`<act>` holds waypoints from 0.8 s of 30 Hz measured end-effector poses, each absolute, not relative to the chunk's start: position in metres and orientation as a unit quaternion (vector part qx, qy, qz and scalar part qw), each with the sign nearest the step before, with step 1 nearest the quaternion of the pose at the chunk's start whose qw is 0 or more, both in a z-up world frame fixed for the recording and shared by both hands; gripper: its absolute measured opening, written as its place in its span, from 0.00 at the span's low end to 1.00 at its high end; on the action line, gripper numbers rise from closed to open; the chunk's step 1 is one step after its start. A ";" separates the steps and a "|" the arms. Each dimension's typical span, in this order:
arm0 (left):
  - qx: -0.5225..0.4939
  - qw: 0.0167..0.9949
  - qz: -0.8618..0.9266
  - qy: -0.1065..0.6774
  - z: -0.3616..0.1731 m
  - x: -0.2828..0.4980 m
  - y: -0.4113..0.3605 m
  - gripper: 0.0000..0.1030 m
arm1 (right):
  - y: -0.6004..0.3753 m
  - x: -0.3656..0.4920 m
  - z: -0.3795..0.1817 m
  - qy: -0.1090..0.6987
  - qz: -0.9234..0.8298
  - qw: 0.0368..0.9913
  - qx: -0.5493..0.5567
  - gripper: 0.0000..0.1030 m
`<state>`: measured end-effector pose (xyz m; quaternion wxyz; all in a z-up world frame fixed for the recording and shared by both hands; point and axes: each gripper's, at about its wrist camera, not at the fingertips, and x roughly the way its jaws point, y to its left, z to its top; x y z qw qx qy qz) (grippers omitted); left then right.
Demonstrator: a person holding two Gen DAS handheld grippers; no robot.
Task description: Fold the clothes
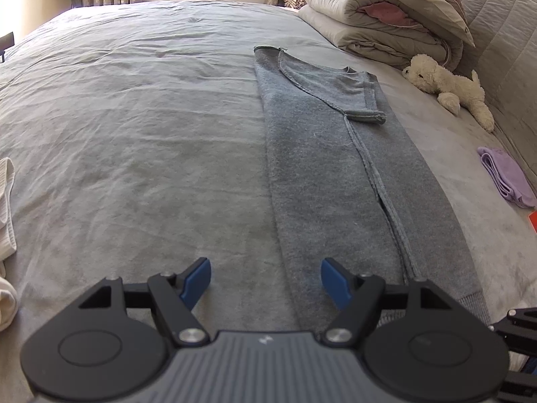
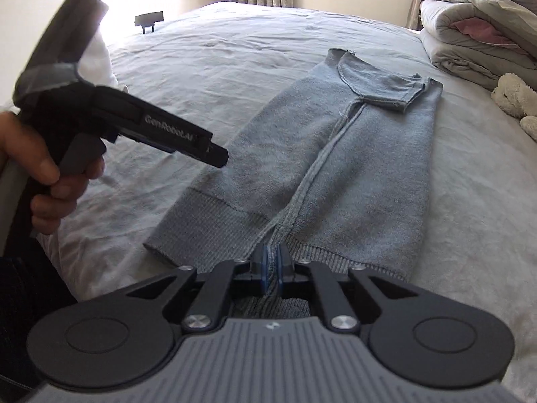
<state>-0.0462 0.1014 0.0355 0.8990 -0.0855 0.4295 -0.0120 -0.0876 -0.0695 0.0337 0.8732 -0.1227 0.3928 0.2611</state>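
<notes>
- The grey sweater [image 2: 322, 154] is laid folded lengthwise on the bed [image 1: 134, 117].
- Its ribbed hem is clamped by the right gripper [image 2: 272, 262].
- The left gripper [image 1: 265, 280] is held wide apart, with nothing between its fingers.

Ahead and to the left of the left gripper [image 1: 265, 282] the grey bedspread [image 1: 134, 127] lies bare and wide. To its right runs the folded grey sweater [image 1: 335, 168]; beyond that sit a plush toy [image 1: 446, 84], a lilac cloth [image 1: 506, 174] and stacked quilts [image 1: 386, 23].
</notes>
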 end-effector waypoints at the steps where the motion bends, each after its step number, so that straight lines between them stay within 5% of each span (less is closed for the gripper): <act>1: -0.085 0.898 -0.012 0.431 0.035 -0.046 0.101 0.72 | -0.069 -0.086 0.030 0.395 0.258 0.872 -0.128 0.08; 4: -0.086 0.898 -0.012 0.431 0.035 -0.047 0.101 0.72 | -0.072 -0.086 0.032 0.395 0.270 0.870 -0.119 0.17; 24: -0.074 0.901 -0.002 0.428 0.030 -0.066 0.087 0.69 | -0.092 -0.075 0.034 0.393 0.258 0.880 -0.065 0.25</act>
